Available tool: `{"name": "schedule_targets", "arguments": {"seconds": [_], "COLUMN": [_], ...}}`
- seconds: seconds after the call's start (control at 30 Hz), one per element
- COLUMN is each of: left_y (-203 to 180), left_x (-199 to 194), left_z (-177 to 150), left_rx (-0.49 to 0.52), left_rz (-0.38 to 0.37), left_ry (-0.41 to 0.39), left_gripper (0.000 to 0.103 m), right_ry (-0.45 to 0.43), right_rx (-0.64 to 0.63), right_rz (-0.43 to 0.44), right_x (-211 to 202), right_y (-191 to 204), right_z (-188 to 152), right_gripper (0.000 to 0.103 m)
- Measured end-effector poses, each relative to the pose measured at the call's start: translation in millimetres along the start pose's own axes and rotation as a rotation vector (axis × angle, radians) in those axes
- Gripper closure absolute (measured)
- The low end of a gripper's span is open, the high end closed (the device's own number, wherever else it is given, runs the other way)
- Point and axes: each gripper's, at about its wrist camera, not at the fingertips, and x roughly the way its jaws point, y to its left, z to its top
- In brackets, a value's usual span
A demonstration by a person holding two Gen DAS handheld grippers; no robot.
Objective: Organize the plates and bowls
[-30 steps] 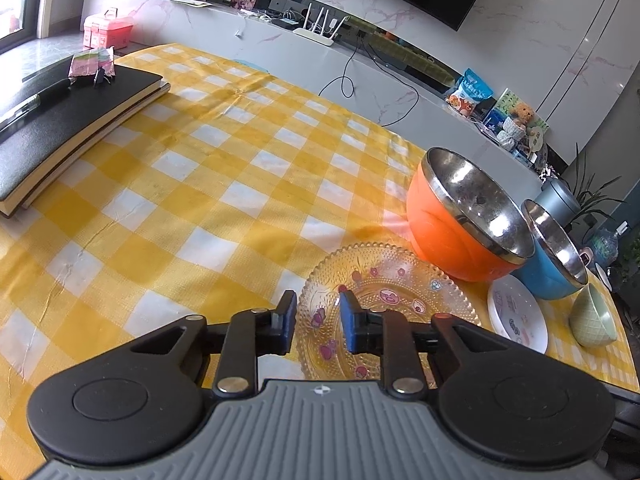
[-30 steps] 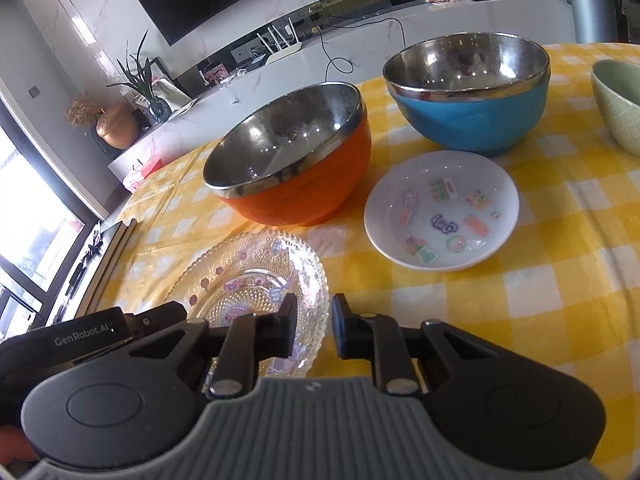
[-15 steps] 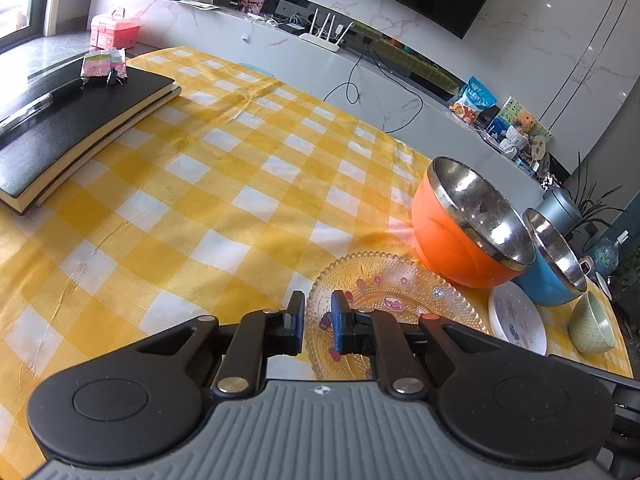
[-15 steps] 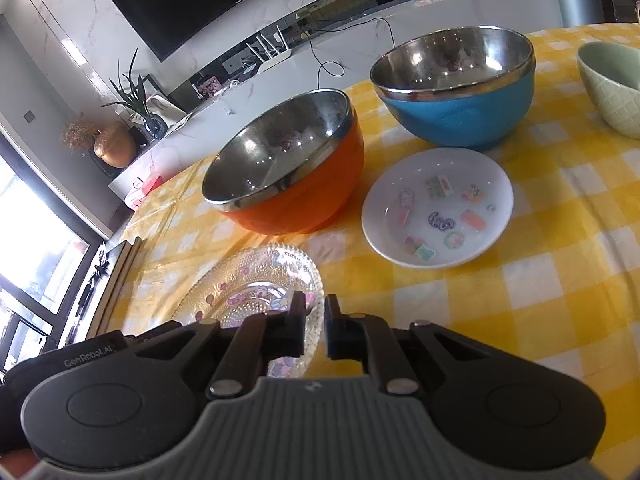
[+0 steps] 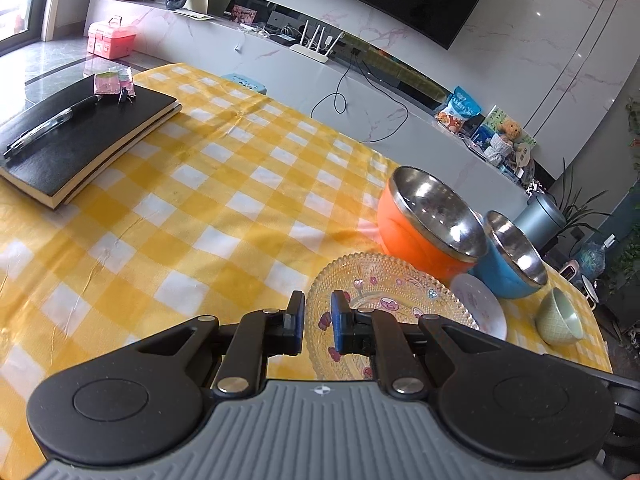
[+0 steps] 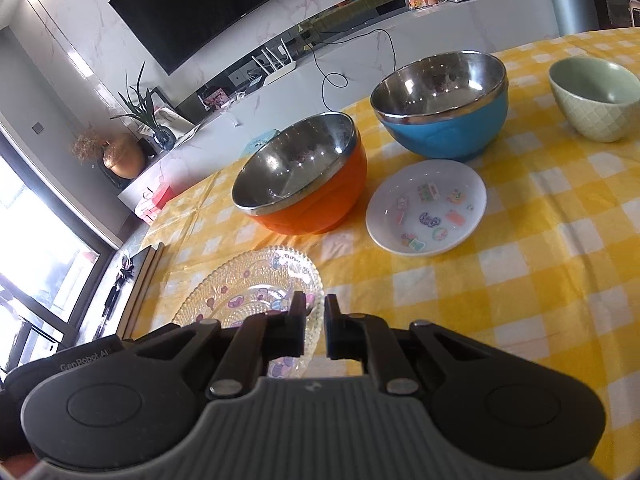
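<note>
Two grippers bracket the near rim of the glass plate [image 5: 394, 296], a clear beaded dish with cartoon prints lying flat on the yellow checked tablecloth [image 5: 168, 216]. The left gripper [image 5: 318, 322] has its blue-padded fingers drawn to a narrow gap over the plate's near-left edge; whether they pinch the rim I cannot tell. The right gripper [image 6: 315, 326] is likewise nearly closed at the plate's near-right edge, and contact there cannot be judged either.

Judging by this, the step in hand is taking hold of the glass plate, and nothing has been stacked yet. The next move calls for a firm pinch on the thin rim and a level lift, since glass may slip.

Beyond it, just beside, stands the orange bowl [image 6: 304, 184], steel-lined and empty. Near that sits the blue bowl [image 6: 442, 106], also empty, with the small white plate [image 6: 426, 208], printed but bare, in front. Farther right is the empty green bowl [image 6: 596, 98]
</note>
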Motion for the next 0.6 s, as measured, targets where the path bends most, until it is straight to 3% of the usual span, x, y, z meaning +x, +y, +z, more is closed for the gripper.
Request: {"name": "schedule_targets", "arguments": {"seconds": [0.6], "left_y": [-28.5], "left_x": [-47.9], "left_z": [-58.2], "left_rx": [0.035], "left_rz": [-0.025], "left_ry": [0.060], "left_gripper": [0.088], "right_ry": [-0.013], "right_rx": [0.006], "right_rz": [-0.014], "right_x": [-79.5], "right_y": [-32.4], "right_z": [-34.7], "right_gripper": [0.097]}}
